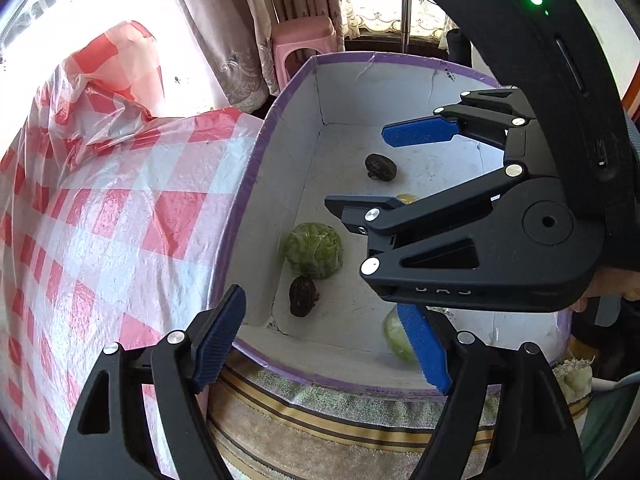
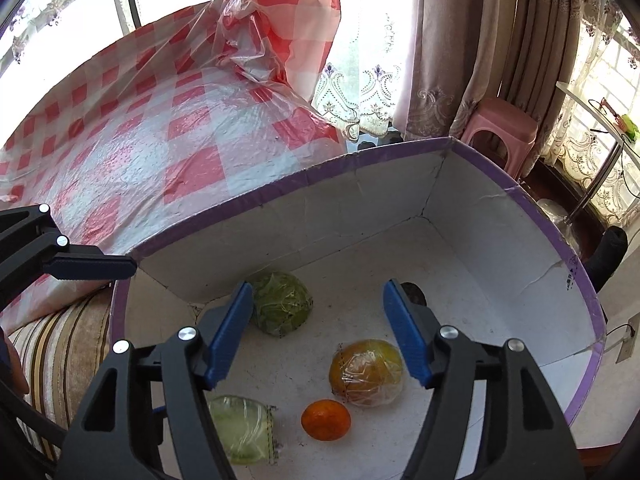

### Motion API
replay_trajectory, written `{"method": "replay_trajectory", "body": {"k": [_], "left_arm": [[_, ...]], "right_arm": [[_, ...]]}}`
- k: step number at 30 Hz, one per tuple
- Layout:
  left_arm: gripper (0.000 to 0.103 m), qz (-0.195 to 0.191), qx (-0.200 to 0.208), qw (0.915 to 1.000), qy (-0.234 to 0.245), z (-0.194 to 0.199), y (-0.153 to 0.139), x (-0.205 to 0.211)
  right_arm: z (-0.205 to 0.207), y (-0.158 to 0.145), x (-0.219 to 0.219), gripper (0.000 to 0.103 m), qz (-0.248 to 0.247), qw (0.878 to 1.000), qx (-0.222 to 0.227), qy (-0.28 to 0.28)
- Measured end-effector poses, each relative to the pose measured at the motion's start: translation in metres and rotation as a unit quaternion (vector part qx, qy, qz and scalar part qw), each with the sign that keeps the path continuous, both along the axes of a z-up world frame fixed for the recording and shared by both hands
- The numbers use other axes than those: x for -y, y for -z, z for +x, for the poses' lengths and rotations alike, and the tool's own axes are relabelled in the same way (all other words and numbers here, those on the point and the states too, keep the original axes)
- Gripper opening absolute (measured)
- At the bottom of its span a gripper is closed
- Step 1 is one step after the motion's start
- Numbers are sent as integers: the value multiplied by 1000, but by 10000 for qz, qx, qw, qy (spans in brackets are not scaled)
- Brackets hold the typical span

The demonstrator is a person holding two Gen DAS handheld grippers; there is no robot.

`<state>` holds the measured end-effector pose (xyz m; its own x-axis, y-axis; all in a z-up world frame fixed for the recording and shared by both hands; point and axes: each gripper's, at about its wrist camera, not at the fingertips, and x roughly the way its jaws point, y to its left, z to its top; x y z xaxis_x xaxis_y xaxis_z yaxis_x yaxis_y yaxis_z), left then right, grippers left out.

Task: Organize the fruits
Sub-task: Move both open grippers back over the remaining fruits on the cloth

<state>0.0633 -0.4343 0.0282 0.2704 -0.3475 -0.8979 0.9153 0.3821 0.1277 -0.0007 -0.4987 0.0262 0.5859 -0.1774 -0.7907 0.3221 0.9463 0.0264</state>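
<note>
A white box with a purple rim holds the fruits. In the right wrist view I see a green wrapped fruit, a large wrapped yellow-orange fruit, a small orange, a pale green wrapped fruit and a dark fruit partly hidden. The left wrist view shows the green fruit, two dark fruits and the pale green fruit. My right gripper is open and empty over the box. My left gripper is open and empty at the box's near rim.
A table with a red-and-white checked plastic cloth stands beside the box. The box rests on a striped cushion. A pink stool and curtains are behind.
</note>
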Motion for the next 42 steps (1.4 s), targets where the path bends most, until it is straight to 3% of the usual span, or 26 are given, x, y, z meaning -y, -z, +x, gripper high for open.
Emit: {"method": "replay_trajectory", "body": {"k": [12,23,29,42], "left_arm": [[77,-381,371,9977,-412,7,-32,-48],[80,-841,591,9884,-1117,13,-57,-126],[80,-1048,589,9795,-1616,18,-64,-175],[80,-1472,820,9512,-2585,5,-72,-270]], "right_arm": [[-2,-15,-17,74,-36,9994,281,-207],[3,-29,-47,74,-232,9977,347,-533],[6,-34,-68,74,-158,9948,434,-909],[21,-40,-121,74,-228,9889,398,-1412]]}}
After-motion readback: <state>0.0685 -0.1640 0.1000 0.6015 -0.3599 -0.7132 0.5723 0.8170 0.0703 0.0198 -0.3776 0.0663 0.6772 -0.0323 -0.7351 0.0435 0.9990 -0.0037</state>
